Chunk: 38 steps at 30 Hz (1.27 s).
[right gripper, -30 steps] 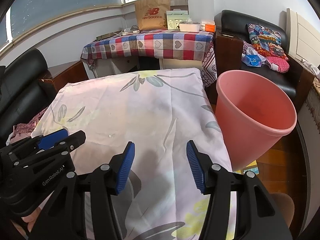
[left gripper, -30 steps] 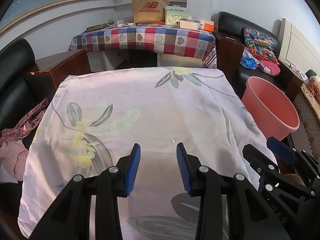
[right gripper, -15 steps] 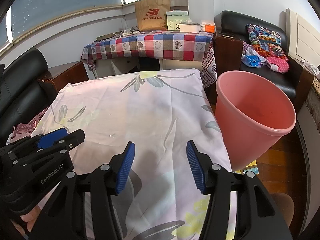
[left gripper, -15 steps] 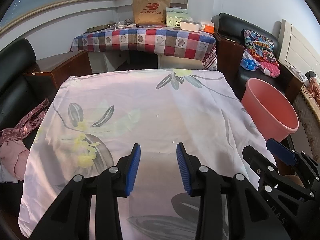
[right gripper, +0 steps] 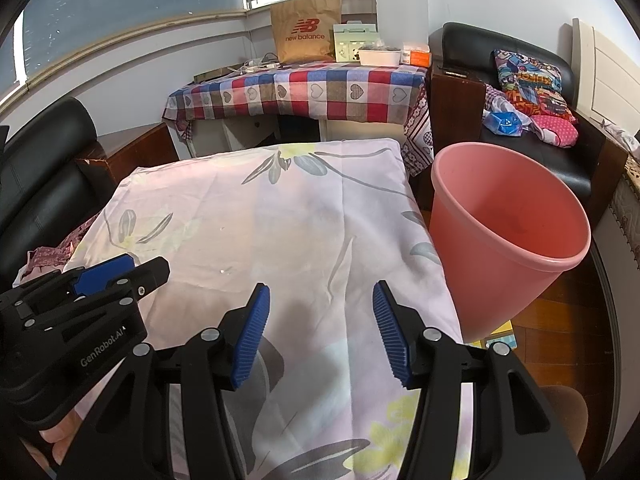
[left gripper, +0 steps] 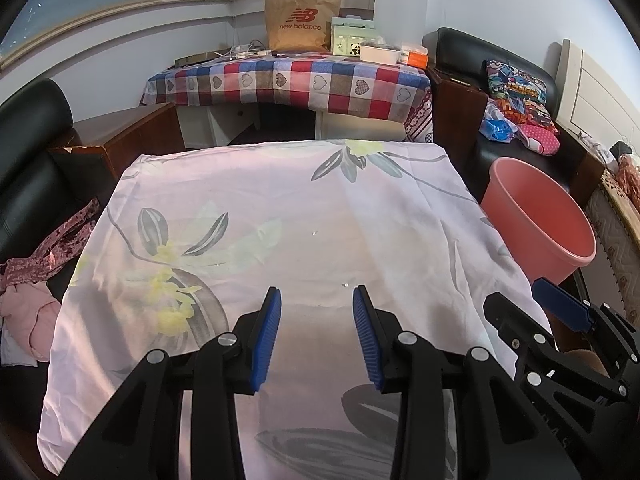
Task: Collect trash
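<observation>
A pink plastic bin stands on the floor at the right edge of a table covered with a pale floral cloth; it also shows in the left wrist view. Only tiny white specks lie on the cloth. My left gripper is open and empty above the near part of the cloth. My right gripper is open and empty, just left of the bin. Each gripper shows at the edge of the other's view.
A checked-cloth desk with a brown paper bag and boxes stands behind. Black sofas flank the table, with clothes at left and cushions at right. Wooden side tables sit at the far corners.
Both grippers stay open and nearly still; the views have drifted slightly, with the bin shifting a little in frame.
</observation>
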### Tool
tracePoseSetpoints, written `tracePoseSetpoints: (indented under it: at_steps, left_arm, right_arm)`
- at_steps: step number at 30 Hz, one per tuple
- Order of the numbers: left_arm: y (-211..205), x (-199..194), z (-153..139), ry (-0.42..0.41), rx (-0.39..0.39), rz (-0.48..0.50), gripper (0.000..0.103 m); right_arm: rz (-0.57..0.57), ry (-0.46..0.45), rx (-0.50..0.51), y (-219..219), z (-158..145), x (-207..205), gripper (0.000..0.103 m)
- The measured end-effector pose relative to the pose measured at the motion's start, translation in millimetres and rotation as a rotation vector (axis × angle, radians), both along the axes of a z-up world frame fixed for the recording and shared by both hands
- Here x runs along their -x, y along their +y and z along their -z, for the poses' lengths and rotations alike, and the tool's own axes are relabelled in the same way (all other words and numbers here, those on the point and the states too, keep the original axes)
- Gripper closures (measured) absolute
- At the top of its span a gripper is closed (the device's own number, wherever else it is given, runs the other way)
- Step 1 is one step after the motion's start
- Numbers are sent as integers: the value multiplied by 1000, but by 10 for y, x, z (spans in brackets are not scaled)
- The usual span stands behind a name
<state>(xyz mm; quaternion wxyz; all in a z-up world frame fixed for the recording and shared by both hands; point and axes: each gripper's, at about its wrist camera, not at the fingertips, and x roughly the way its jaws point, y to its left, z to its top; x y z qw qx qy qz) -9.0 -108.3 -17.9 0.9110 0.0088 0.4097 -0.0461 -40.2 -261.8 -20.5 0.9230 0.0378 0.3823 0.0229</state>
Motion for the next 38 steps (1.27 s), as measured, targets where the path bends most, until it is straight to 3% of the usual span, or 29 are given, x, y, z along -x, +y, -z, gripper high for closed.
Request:
tracePoseSetpoints:
  at_steps: [38]
  left_arm:
    - [-29, 55, -17, -1, 5, 5, 66]
  right_arm:
    - [-1, -2, 0, -5, -10, 20, 49]
